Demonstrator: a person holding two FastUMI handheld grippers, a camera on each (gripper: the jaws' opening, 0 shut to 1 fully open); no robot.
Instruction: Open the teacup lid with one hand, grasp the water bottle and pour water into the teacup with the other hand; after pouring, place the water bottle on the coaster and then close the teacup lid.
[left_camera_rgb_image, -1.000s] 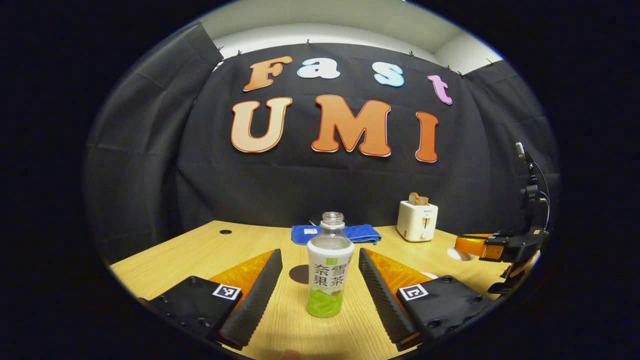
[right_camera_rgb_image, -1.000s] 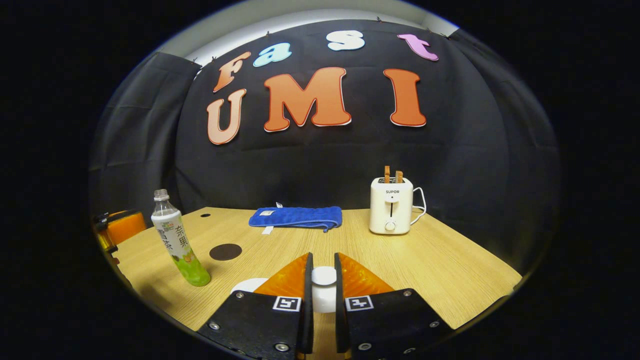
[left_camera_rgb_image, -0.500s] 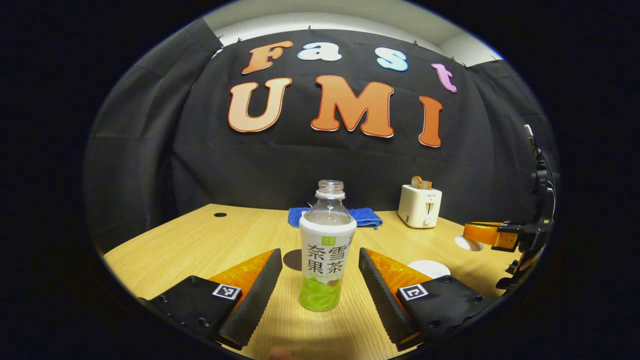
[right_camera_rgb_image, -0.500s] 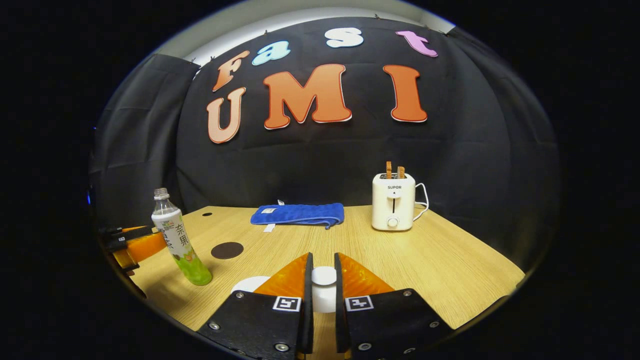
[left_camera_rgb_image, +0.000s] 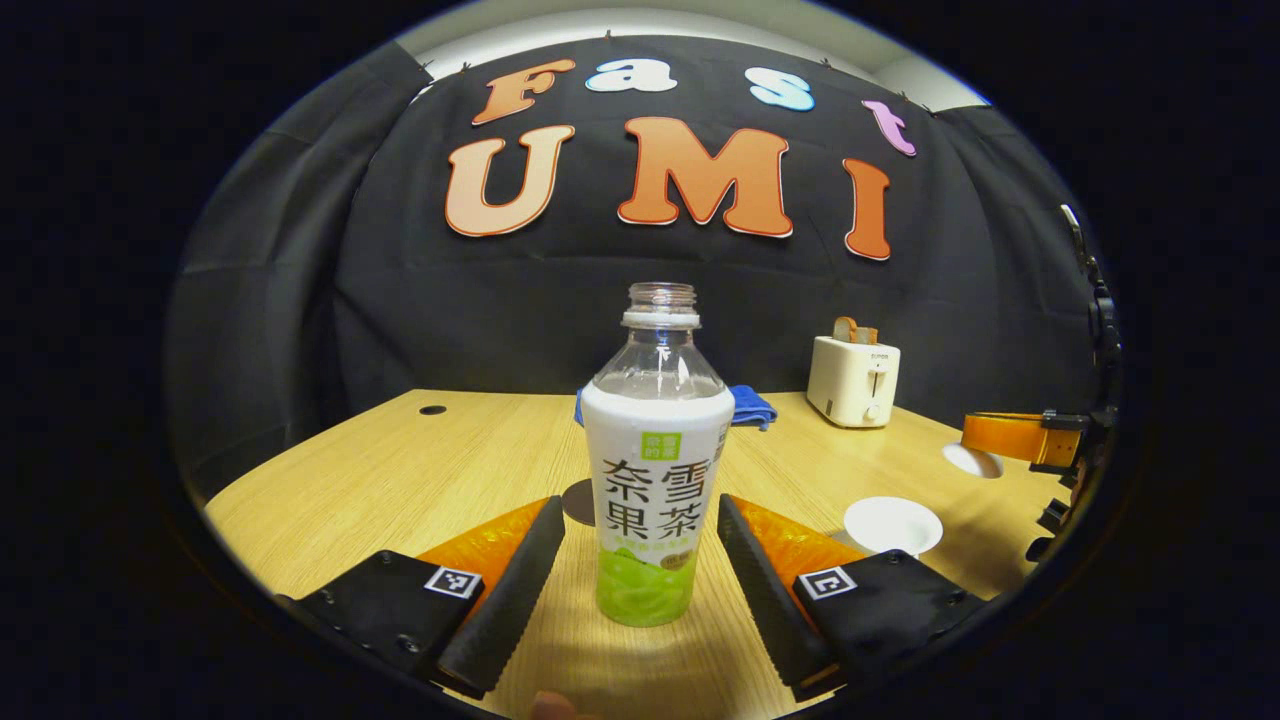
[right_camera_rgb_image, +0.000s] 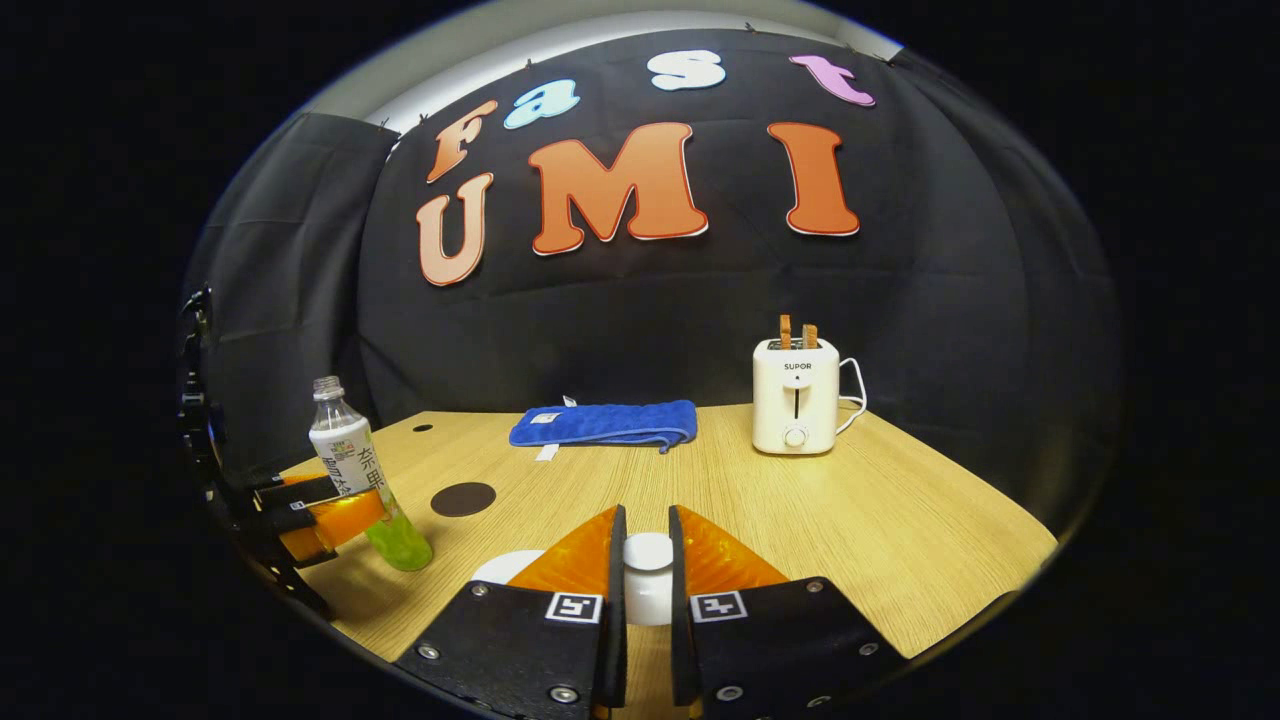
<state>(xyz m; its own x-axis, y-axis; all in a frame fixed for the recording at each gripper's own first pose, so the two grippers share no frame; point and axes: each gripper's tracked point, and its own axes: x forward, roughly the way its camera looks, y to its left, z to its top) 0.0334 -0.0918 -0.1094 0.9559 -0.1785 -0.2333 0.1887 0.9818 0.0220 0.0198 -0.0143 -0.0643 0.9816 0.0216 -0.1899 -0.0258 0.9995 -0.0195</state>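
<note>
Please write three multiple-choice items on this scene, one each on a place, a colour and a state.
1. Where is the bottle?
A. between the left tool's fingers
B. on the coaster
C. beside the toaster

2. What colour is the cloth?
A. red
B. blue
C. white

3. In what state is the right tool?
A. wide open
B. shut on the lid
C. shut on the bottle

Answers:
1 A: in the left gripper view the bottle stands between the spread fingers of the left tool, with the dark coaster behind it.
2 B: the folded cloth at the back of the table is blue.
3 B: in the right gripper view both fingers press on the white knob of the lid.
</note>
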